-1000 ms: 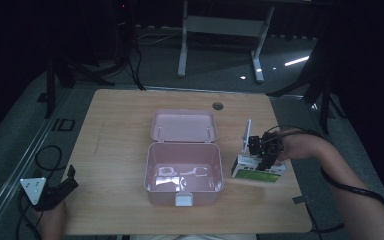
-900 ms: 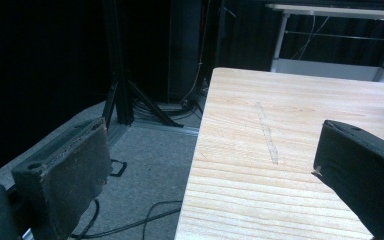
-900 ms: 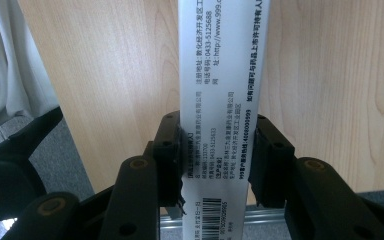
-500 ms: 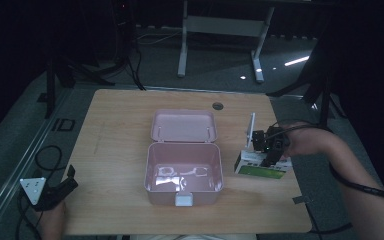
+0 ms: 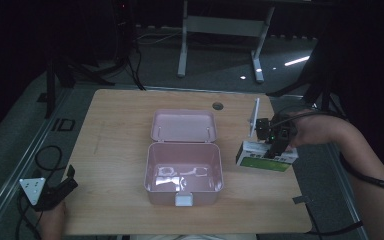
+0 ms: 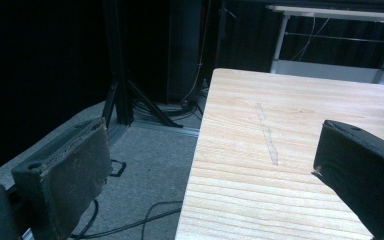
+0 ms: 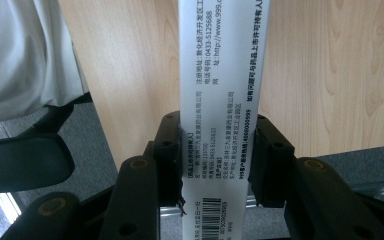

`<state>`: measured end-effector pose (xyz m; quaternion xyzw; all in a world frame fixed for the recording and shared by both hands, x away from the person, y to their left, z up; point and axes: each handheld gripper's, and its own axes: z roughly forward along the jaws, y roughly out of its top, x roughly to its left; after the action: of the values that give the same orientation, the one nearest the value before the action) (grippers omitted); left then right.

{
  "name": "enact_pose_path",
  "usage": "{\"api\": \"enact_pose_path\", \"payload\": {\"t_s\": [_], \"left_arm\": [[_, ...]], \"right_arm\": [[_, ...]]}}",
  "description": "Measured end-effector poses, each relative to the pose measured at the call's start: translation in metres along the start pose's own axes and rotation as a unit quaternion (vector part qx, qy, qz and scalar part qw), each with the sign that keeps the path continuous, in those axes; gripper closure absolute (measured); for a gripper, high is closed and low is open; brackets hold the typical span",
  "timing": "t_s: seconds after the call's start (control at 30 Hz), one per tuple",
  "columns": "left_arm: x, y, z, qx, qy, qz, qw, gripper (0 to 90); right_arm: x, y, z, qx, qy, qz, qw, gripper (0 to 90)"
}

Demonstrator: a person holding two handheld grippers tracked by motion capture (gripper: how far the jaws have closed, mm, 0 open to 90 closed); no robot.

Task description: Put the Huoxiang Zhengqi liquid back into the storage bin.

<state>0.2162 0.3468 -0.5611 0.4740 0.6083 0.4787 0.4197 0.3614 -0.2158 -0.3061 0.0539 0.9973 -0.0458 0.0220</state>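
Two claws show: the right claw (image 5: 275,144) grips a white-and-green carton (image 5: 265,157), right of the open pink box (image 5: 183,167) on the tabletop (image 5: 115,135); the left claw (image 5: 55,189), left of the box, gapes empty.

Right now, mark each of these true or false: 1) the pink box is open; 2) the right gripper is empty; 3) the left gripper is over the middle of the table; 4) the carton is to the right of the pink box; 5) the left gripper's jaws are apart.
1) True. The pink box stands open, its lid laid back behind it.
2) False. The right gripper is shut on the white and green carton.
3) False. The left gripper sits at the table's near left corner, partly off the edge.
4) True. The carton lies right of the box, near the right edge.
5) True. In the left gripper view its jaws stand wide apart with nothing between them.
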Motion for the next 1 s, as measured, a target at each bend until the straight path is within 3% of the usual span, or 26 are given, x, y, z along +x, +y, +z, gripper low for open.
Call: {"api": "enact_pose_path", "payload": {"t_s": [0.23,0.47,0.67,1.0], "left_arm": [[0.0,0.0,0.0,0.0,0.001,0.0,1.0,2.1],[0.0,0.0,0.0,0.0,0.001,0.0,1.0,2.1],[0.0,0.0,0.0,0.0,0.001,0.0,1.0,2.1],[0.0,0.0,0.0,-0.001,0.0,0.0,1.0,2.1]], "right_arm": [[-0.001,0.003,0.0,0.015,0.005,0.006,0.9999,62.1],[0.002,0.009,-0.009,0.01,0.0,0.0,1.0,62.0],[0.006,0.022,-0.02,-0.005,-0.004,-0.016,0.9999,62.1],[0.008,0.046,-0.025,-0.01,-0.004,-0.028,0.9995,62.0]]}}
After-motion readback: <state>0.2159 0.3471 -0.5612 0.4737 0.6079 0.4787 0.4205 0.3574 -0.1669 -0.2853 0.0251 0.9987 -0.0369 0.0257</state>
